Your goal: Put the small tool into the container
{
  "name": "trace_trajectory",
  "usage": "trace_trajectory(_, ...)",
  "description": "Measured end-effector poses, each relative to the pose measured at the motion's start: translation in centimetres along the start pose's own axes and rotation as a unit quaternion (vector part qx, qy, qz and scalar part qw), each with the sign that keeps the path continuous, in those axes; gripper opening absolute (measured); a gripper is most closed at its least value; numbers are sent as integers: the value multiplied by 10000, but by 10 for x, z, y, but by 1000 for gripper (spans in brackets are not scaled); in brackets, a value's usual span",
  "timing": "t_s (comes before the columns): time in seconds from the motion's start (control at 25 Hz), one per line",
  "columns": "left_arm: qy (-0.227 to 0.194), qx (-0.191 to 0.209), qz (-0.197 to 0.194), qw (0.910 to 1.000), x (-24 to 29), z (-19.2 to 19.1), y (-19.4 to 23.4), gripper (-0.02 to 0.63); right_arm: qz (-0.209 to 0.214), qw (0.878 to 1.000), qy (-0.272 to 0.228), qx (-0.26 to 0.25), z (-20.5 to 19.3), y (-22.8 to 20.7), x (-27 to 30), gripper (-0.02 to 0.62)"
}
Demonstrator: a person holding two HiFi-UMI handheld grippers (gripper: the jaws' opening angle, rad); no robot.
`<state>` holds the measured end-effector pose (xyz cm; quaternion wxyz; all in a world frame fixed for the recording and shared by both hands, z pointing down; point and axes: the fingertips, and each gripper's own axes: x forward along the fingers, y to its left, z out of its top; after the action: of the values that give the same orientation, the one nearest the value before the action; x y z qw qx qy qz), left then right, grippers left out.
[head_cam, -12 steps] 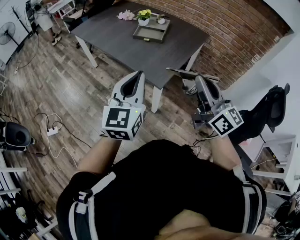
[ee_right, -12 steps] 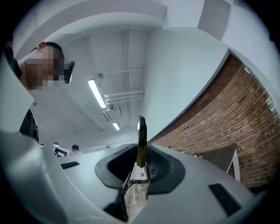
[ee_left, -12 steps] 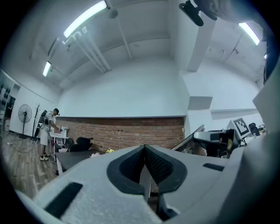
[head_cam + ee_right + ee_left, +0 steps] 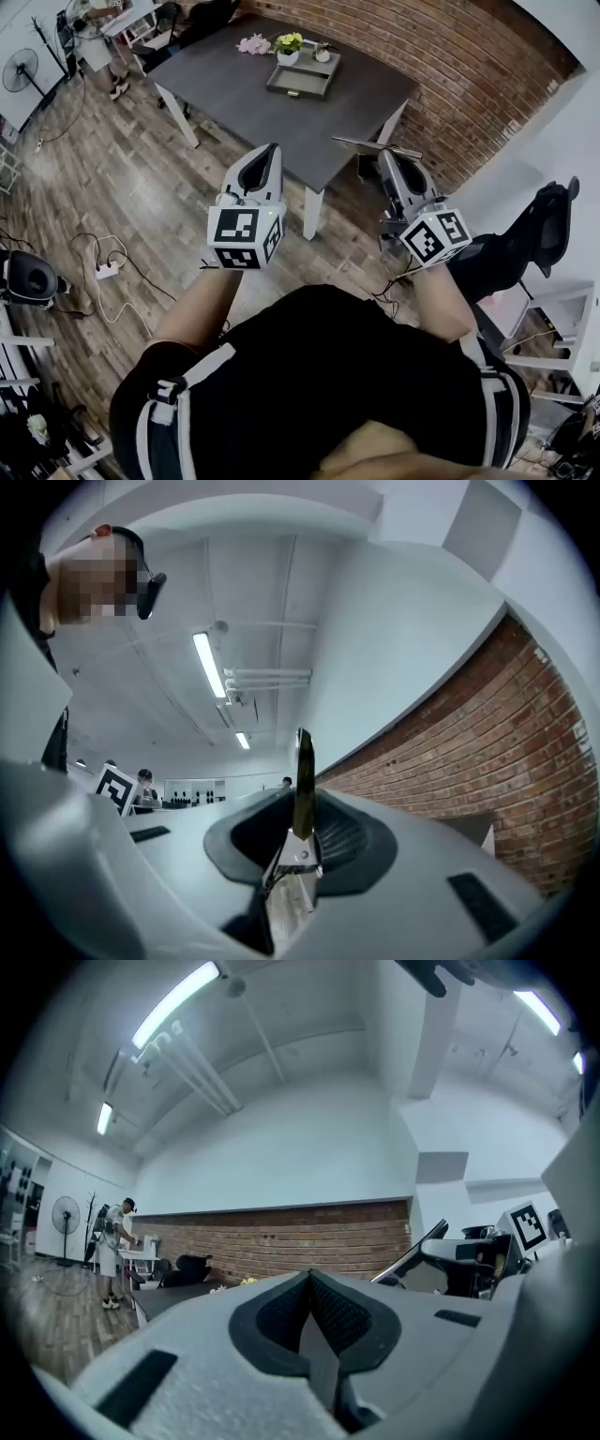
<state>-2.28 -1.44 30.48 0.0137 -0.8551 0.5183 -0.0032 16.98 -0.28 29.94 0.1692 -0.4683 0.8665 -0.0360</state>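
Two grippers are held well short of the dark grey table [image 4: 234, 89]. The right gripper [image 4: 300, 841] is clamped on the small thin flat metal tool [image 4: 301, 780]; the left gripper [image 4: 314, 1312] is closed on nothing. Carrying is judged under way; next, the grey rectangular tray container [image 4: 281, 86] must be reached.

The small tool [image 4: 302, 761] is seen edge-on in the right gripper view, so its kind cannot be told. Its lower end is buried between the pads of the right tongs [image 4: 300, 808]. In the head view, what lies inside the container [image 4: 295, 91] is too small to be made out. The 3 small objects [image 4: 289, 41] beyond it are too small to be identified. In the left gripper view, most of the table [image 4: 234, 89] is covered by the body of the left tongs [image 4: 309, 1283].
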Motion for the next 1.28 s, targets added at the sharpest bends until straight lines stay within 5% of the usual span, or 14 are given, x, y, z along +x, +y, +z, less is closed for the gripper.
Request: trace_trajectory(1.28,-58,-62,152,9998,-28,-5,53,8,55,9997,-142,175,-1,23,16,77)
